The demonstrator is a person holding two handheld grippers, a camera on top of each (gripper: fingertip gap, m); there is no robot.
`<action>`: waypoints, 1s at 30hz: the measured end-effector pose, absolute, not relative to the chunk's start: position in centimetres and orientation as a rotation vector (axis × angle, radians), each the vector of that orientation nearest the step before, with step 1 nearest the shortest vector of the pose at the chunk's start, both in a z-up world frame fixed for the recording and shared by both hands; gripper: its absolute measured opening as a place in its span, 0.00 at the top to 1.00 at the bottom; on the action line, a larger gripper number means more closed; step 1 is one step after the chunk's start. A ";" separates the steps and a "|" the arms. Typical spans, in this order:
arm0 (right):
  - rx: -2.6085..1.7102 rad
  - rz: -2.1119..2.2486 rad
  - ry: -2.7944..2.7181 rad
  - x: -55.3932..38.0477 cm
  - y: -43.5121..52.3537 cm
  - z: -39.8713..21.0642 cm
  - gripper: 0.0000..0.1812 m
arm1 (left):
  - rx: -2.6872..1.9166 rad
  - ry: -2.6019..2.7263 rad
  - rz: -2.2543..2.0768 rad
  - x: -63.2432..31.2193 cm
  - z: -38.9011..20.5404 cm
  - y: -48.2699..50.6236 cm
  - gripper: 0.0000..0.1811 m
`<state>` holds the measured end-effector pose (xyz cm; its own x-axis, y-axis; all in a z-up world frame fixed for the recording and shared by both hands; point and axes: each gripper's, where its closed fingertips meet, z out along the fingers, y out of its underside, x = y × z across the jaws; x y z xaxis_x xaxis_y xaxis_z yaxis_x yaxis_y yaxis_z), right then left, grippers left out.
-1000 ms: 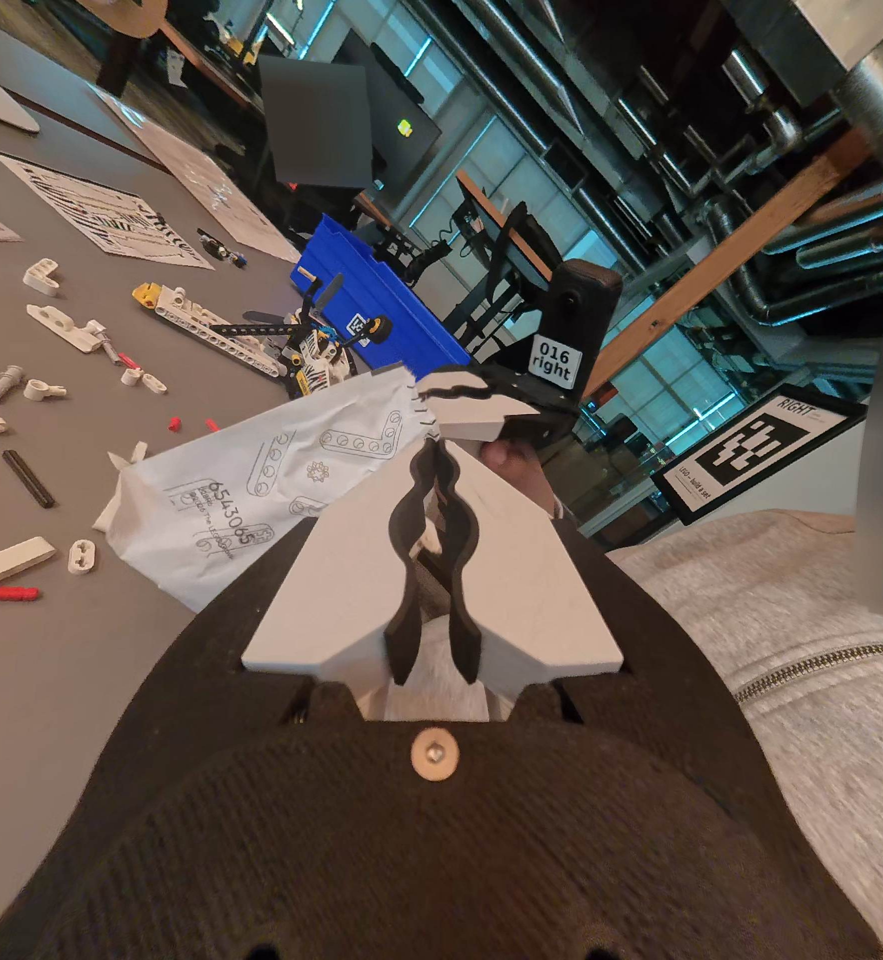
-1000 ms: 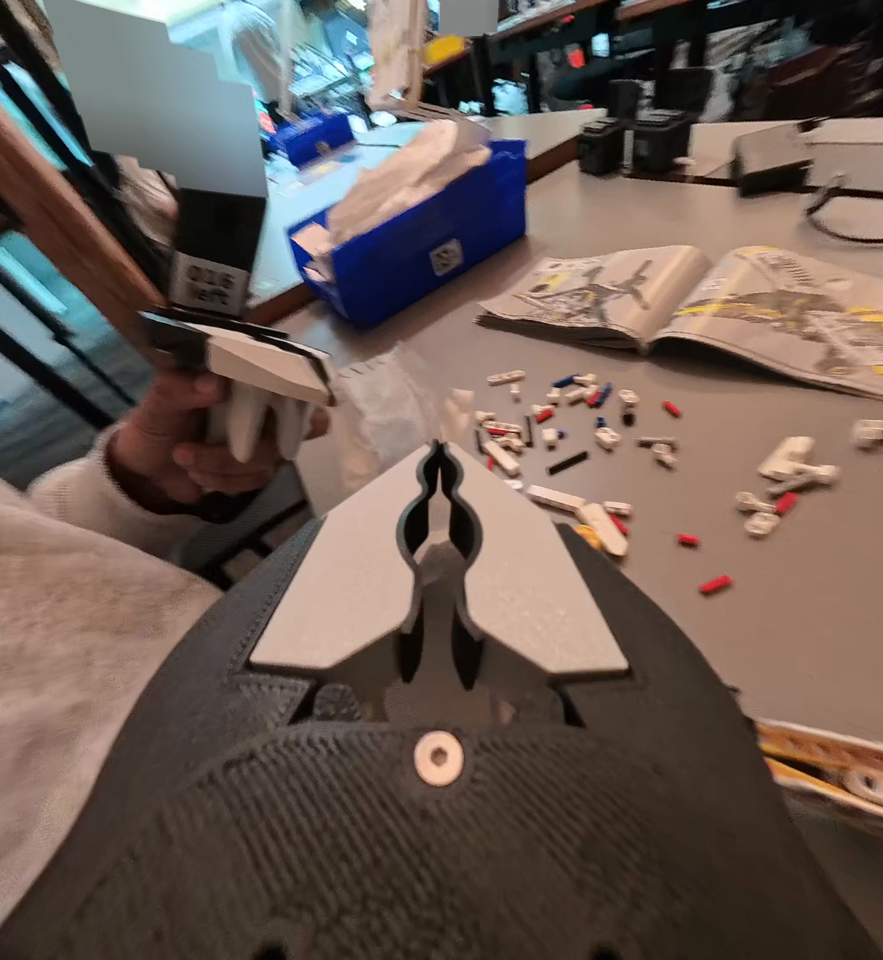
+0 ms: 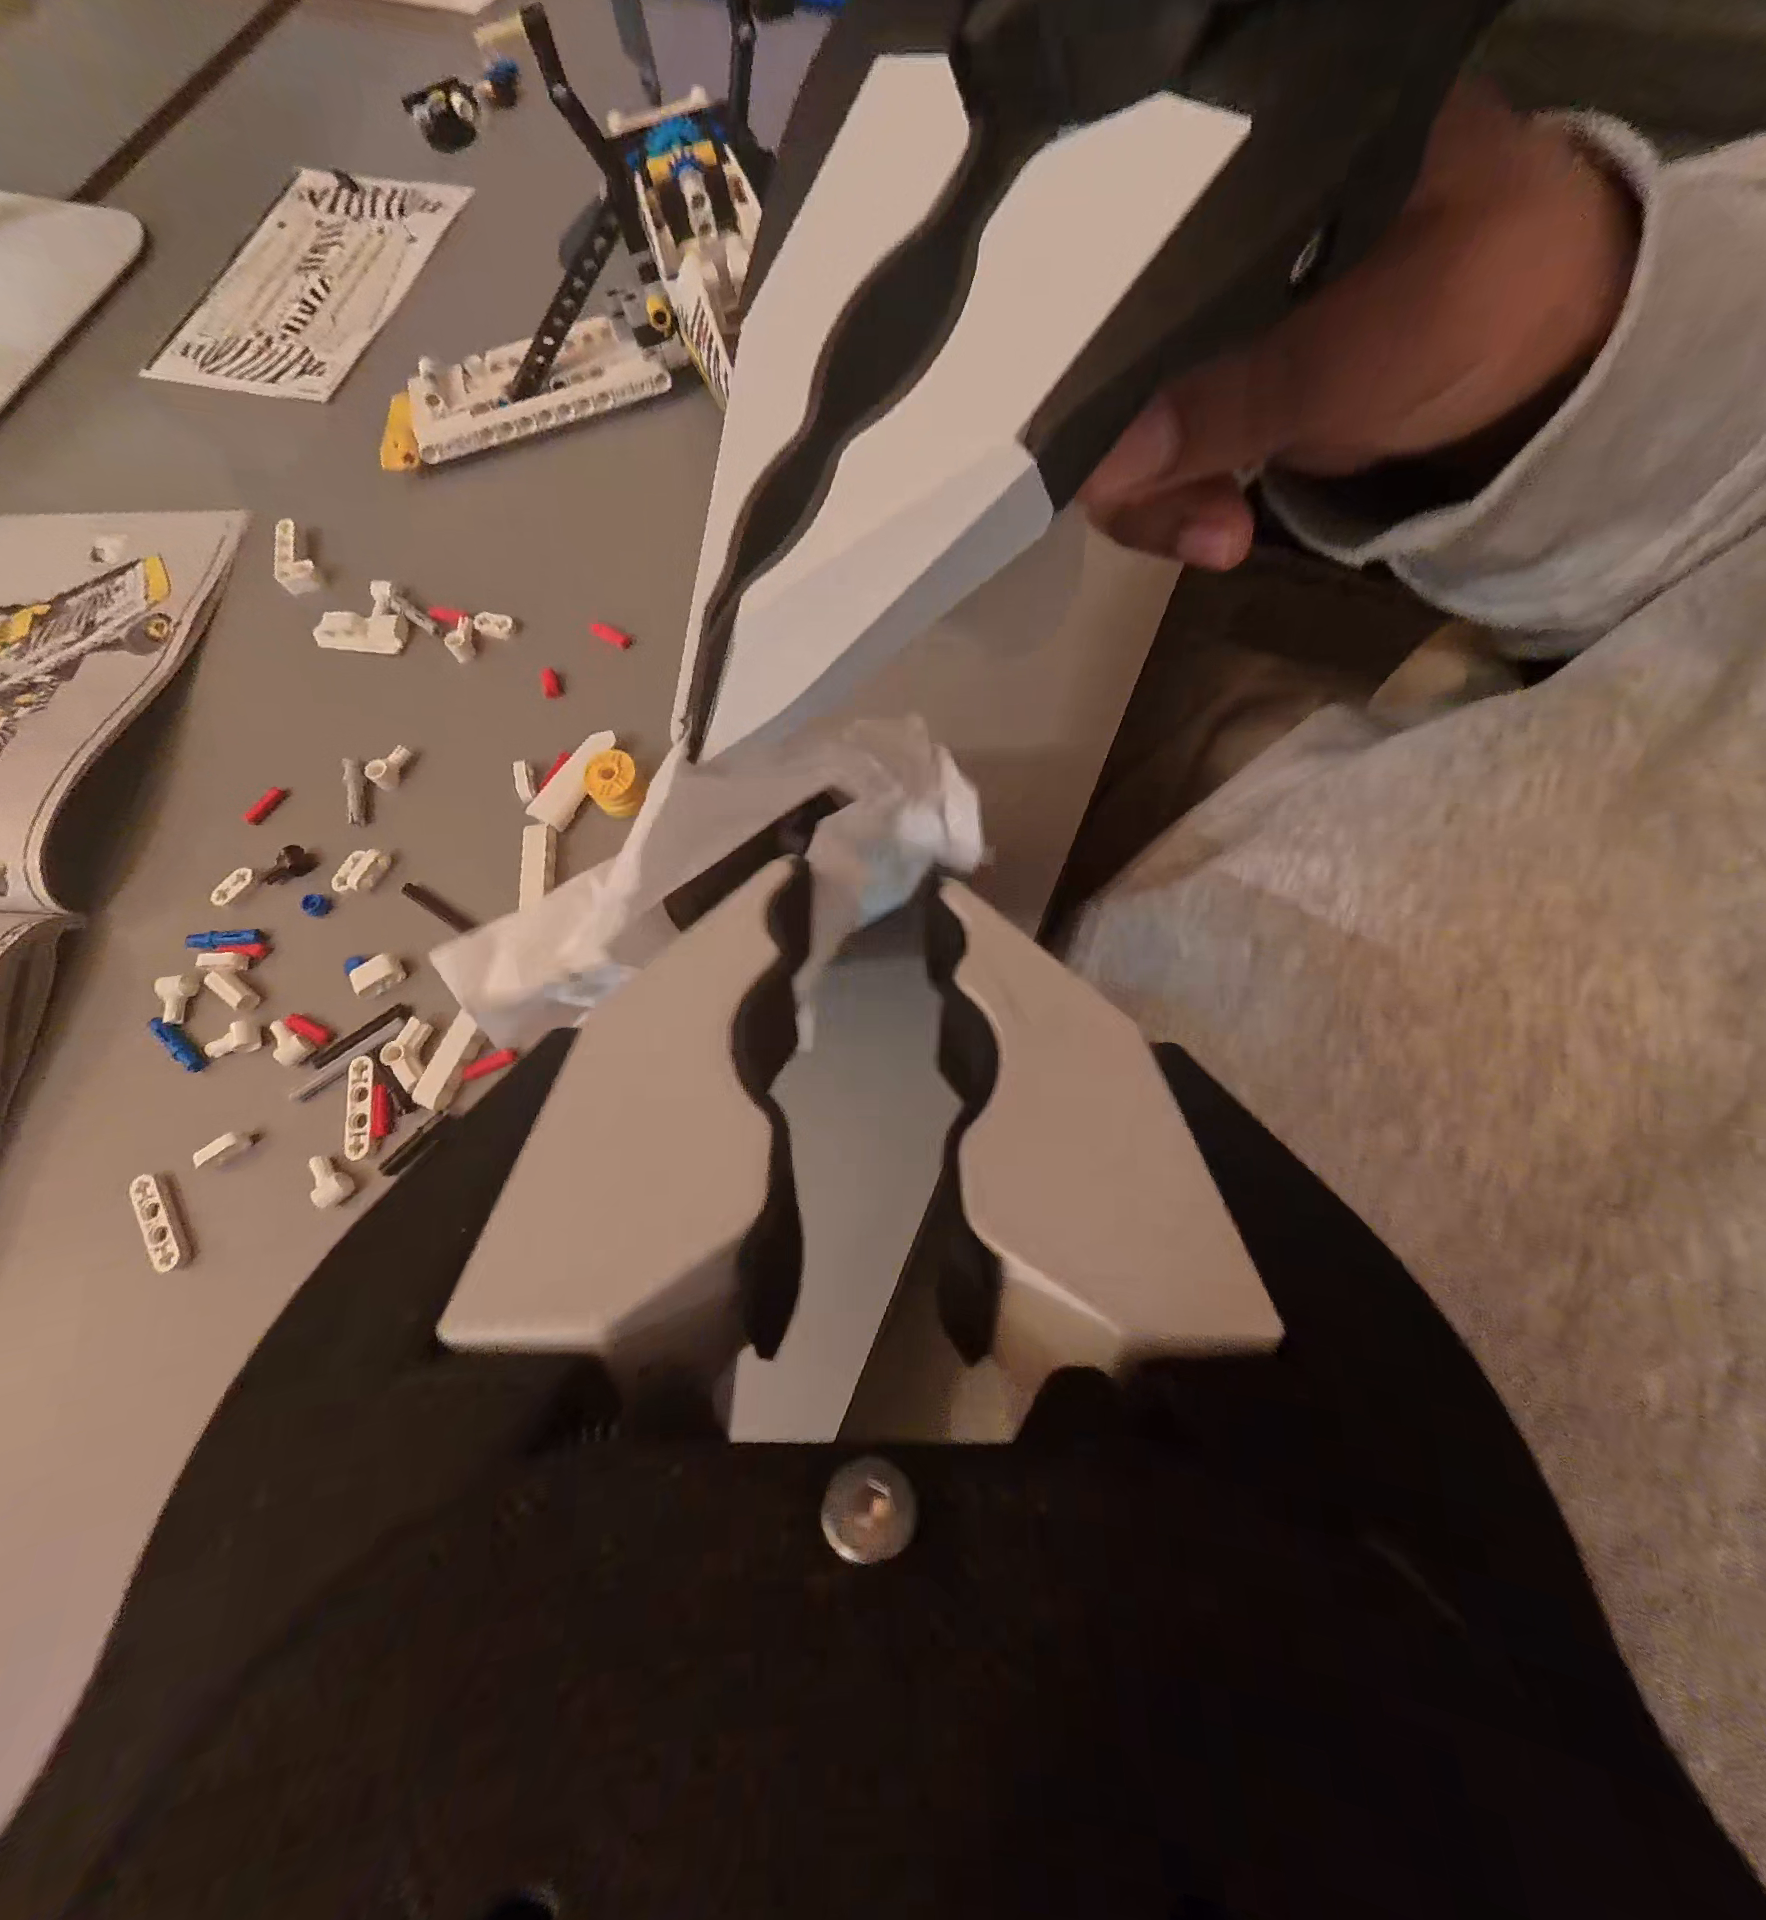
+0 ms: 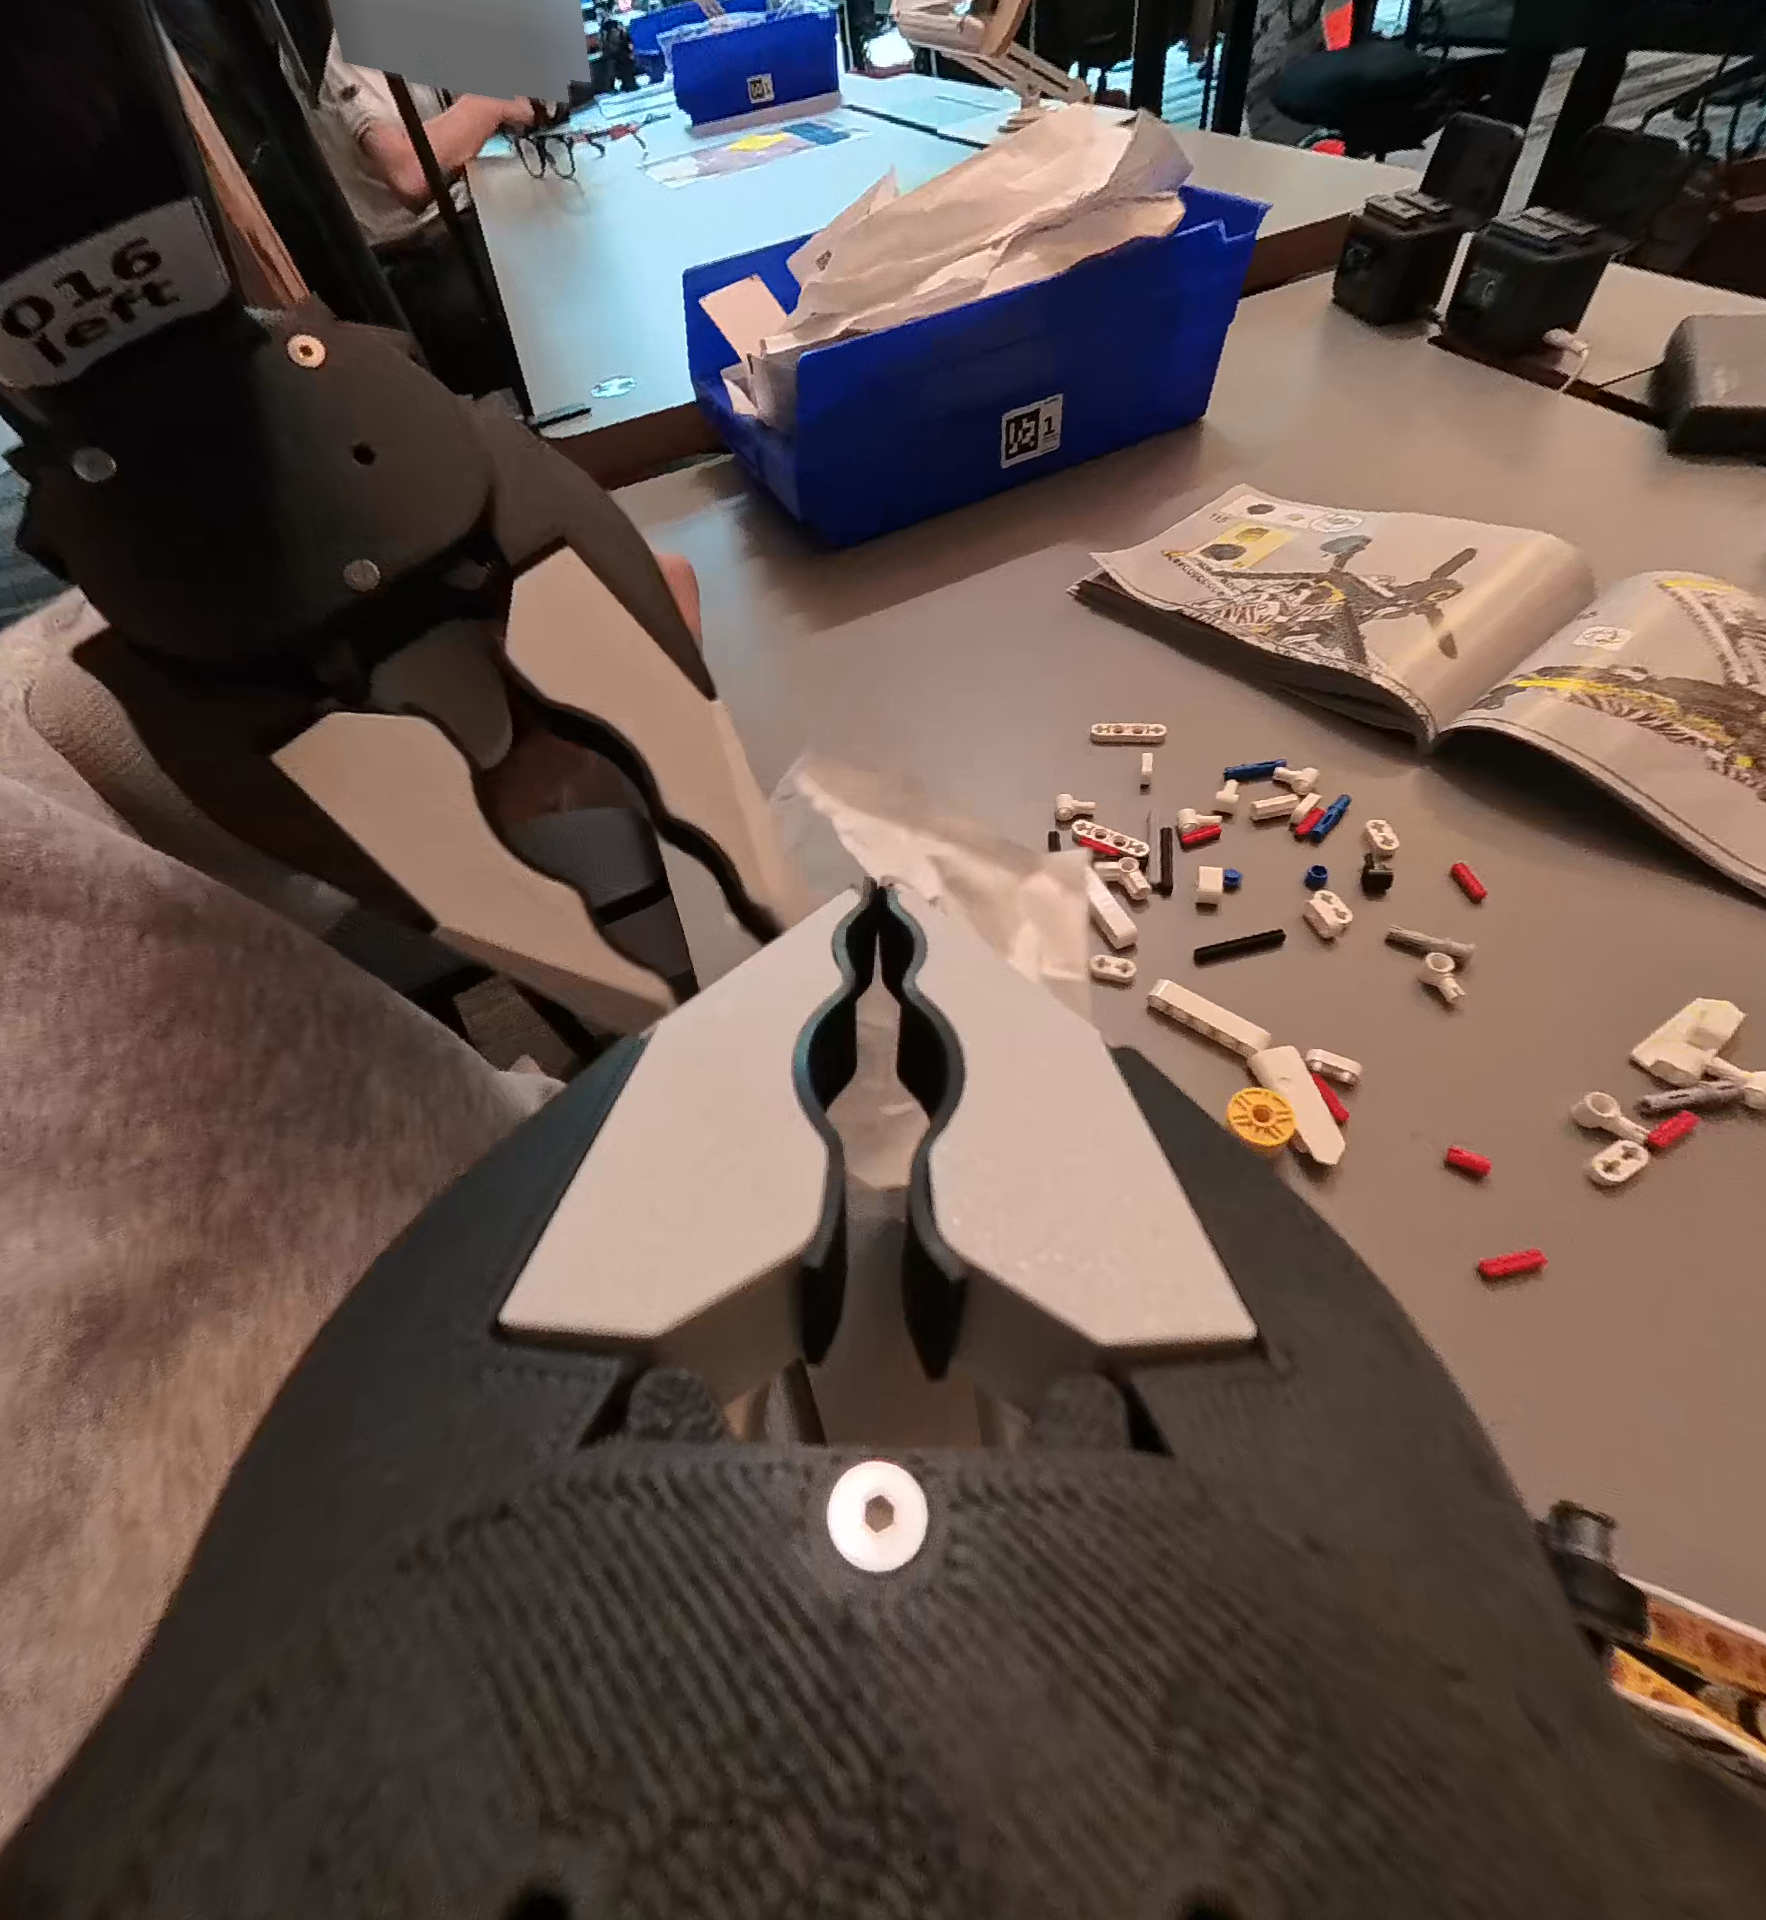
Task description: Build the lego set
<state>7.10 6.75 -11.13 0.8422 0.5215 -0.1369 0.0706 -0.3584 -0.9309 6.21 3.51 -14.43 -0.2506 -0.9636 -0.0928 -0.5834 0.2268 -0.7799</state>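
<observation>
Two tongs are in your hands, both with pale grey pointed fingers, wavy black rubber inner edges and rough black bodies. Your left gripper [image 3: 863,883] is spread wide, and the crinkly white paper bag [image 3: 894,821] sits bunched at its tips; you cannot tell if a finger touches it. Your right gripper [image 4: 881,896] is pressed together at the tips, pinching an edge of that same thin bag [image 4: 962,883], which hangs just past the near edge of the smooth grey table [image 4: 1378,1351].

Many small hard plastic lego pieces [image 4: 1274,904] lie loose on the table, well apart from the tongs: white ones with holes, short red pins, blue pins and thin black rods, too many to count well. One round yellow wheel piece [image 4: 1260,1115] with spokes lies touching a long white beam [image 4: 1300,1101]. One half-built model [image 3: 588,343] of white, black, yellow and blue parts stands farther back in the left wrist view, beside one flat white sticker sheet [image 3: 313,281] with black stripes.

One open paper instruction booklet [image 4: 1481,644] lies past the loose pieces. One shiny blue plastic bin [image 4: 972,364] stands behind, stuffed with crumpled white paper. Your fuzzy grey sleeve [image 3: 1481,935] fills the side.
</observation>
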 end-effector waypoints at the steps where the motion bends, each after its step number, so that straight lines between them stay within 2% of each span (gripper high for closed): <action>1: -1.905 0.493 -0.448 7.2 6.8 -11.3 1.00 | -1.414 1.943 -0.822 6.1 -14.7 3.5 0.99; 8: -1.916 0.404 -0.448 8.7 7.1 -11.2 1.00 | -1.368 2.031 -0.794 5.6 -15.1 2.7 1.00; 12: -1.924 0.212 -0.365 12.1 7.9 -10.9 1.00 | -1.360 2.104 -0.852 5.0 -15.8 1.4 1.00; 17: -1.923 0.351 -0.389 10.2 7.5 -11.2 1.00 | -1.262 1.837 -0.942 6.9 -11.7 2.5 1.00; 20: -1.930 0.378 -0.389 9.9 7.6 -11.0 1.00 | -1.243 1.835 -0.872 7.7 -11.9 2.6 0.81; 22: -1.935 0.405 -0.402 9.3 7.5 -10.9 1.00 | -1.228 1.866 -0.808 8.2 -12.7 2.4 0.74; 28: -1.965 0.440 -0.449 8.0 7.2 -11.3 1.00 | -1.281 1.904 -0.540 8.6 -15.1 4.2 0.77; 30: -1.973 0.463 -0.464 7.7 7.1 -11.6 1.00 | -1.293 1.911 -0.497 8.5 -15.6 4.6 0.86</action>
